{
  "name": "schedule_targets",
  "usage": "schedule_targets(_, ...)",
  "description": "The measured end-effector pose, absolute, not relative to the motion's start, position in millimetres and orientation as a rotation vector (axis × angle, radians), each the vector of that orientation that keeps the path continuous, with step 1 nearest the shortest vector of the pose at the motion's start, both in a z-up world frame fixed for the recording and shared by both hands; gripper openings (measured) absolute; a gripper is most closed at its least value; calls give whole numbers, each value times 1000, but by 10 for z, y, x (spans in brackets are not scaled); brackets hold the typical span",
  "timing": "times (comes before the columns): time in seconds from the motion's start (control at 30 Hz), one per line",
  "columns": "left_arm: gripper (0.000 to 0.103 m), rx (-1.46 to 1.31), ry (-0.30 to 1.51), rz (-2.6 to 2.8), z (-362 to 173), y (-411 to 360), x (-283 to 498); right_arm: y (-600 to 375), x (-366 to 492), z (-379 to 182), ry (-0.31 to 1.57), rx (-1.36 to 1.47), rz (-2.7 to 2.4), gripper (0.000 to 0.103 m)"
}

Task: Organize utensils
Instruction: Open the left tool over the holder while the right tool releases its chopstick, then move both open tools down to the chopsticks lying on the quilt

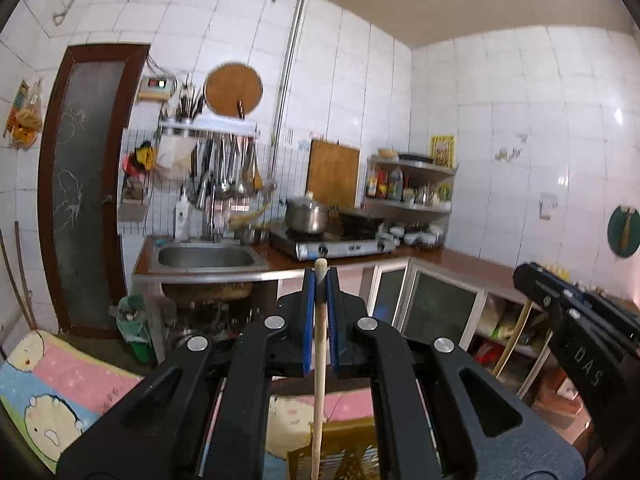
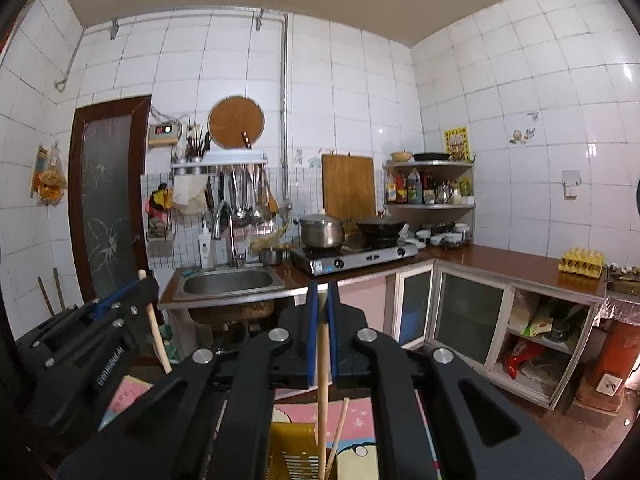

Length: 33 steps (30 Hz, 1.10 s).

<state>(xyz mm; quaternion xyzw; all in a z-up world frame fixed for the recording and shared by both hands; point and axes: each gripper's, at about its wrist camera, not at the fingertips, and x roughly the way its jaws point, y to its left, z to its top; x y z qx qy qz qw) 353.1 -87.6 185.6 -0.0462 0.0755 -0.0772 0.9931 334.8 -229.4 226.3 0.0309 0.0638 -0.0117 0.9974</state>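
Observation:
My left gripper (image 1: 321, 276) is shut on a pale wooden stick (image 1: 319, 380), held upright, its lower end over a yellow slotted holder (image 1: 352, 452). My right gripper (image 2: 322, 296) is shut on another wooden stick (image 2: 322, 392) that reaches down into the yellow holder (image 2: 292, 452), where one more stick (image 2: 338, 436) leans. The right gripper also shows at the right edge of the left wrist view (image 1: 576, 312). The left gripper shows at the left of the right wrist view (image 2: 108, 312) with its stick (image 2: 158, 340).
A cartoon-print cloth (image 1: 60, 384) lies under the holder. Ahead are a counter with a steel sink (image 2: 228, 282), a gas stove (image 2: 356, 258) with a pot (image 2: 322, 230), hanging ladles (image 2: 244, 196), a corner shelf (image 2: 430, 184), an egg tray (image 2: 580, 264) and glass-door cabinets (image 2: 468, 316).

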Motion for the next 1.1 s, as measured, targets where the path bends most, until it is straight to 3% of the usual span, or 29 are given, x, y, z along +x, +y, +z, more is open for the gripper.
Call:
schedule_targets(0.43, 5, -53, 365, -152, 1244, -709, 3835, -2488, 3702, 1536, 354, 69, -12, 6)
schedule_targets(0.5, 14, -49, 380, -151, 1265, -674, 3801, -2541, 3707, 1503, 389, 84, -17, 7)
schedule_targets(0.53, 28, -50, 374, -144, 1290, -663, 3765, -2569, 3699, 1506, 398, 91, -24, 10)
schedule_targets(0.57, 44, -55, 360, -136, 1337, -636, 3706, -2594, 3674, 1522, 399, 100, -29, 26)
schedule_targets(0.63, 63, -61, 327, -119, 1452, -579, 3573, -2663, 3562, 1592, 379, 122, -48, 54)
schedule_targets(0.7, 71, -57, 299, -112, 1590, -533, 3424, -2709, 3426, 1694, 371, 123, -60, 55)
schedule_targets(0.83, 99, -48, 239, -75, 1902, -398, 3038, -2753, 3093, 1831, 368, 124, -69, 55)
schedule_targets(1.1, 98, -36, 283, -77, 1903, -223, 2453, -2563, 2440, 1506, 444, 75, -78, 61)
